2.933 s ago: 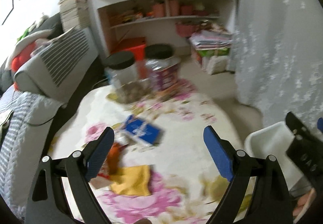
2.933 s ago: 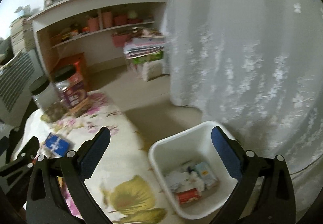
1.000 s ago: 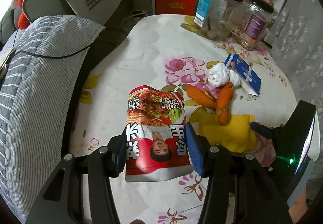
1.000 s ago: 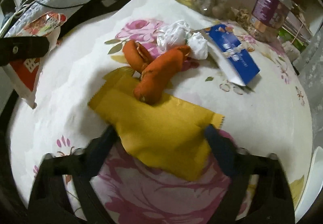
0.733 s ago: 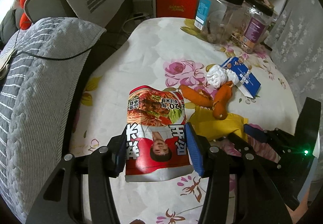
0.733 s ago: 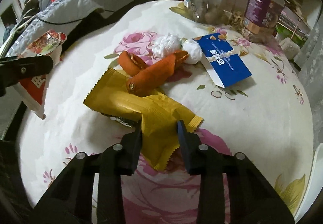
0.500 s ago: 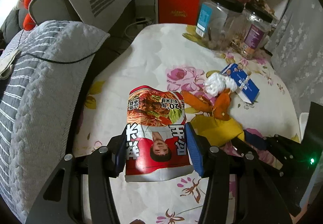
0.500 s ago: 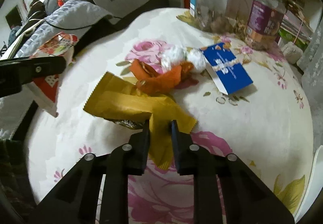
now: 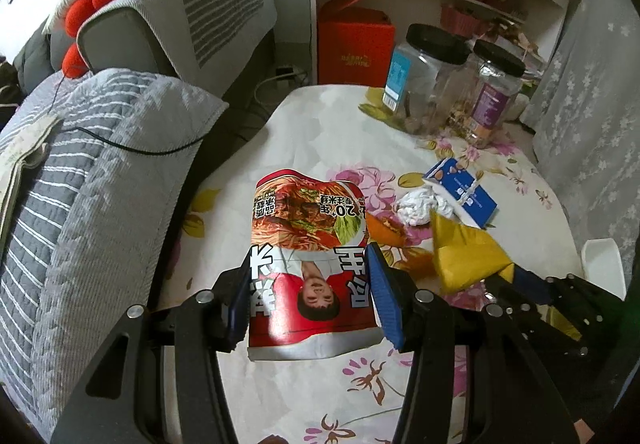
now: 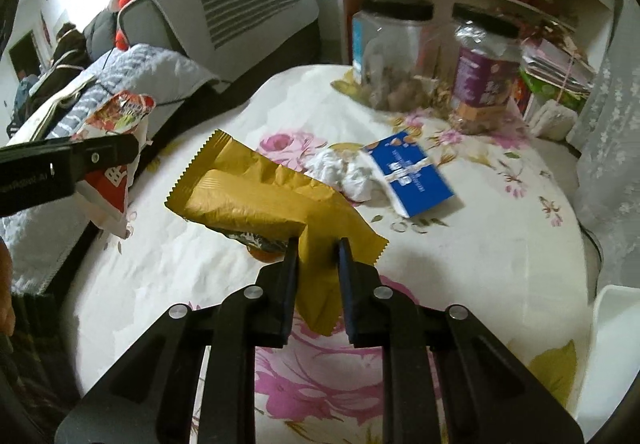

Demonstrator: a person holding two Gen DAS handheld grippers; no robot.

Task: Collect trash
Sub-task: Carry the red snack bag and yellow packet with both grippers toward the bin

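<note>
**Both grippers holding wrappers above the floral table**

My left gripper [image 9: 308,296] is pinching the red noodle packet [image 9: 308,244] by its lower edges, blue pads pressed on either side, and the packet hangs clear of the floral tablecloth [image 9: 320,132]. My right gripper [image 10: 318,256] has its jaws pressed together on the near corner of the yellow wrapper [image 10: 260,200]; the rest of the wrapper sticks out to the left and far side, lifted off the cloth, with something dark and something orange showing just beneath it.

On the table, right of centre, I see crumpled white tissue [image 10: 344,172] touching the near edge of a blue carton [image 10: 412,172]. In the left view an orange peel [image 9: 384,230] lies between the packet and the yellow wrapper. Two black-lidded jars [image 10: 392,56] stand at the far edge. A white bin [image 10: 616,332] shows at the right edge, beside the table. A grey striped sofa [image 9: 100,164] runs along the left
</note>
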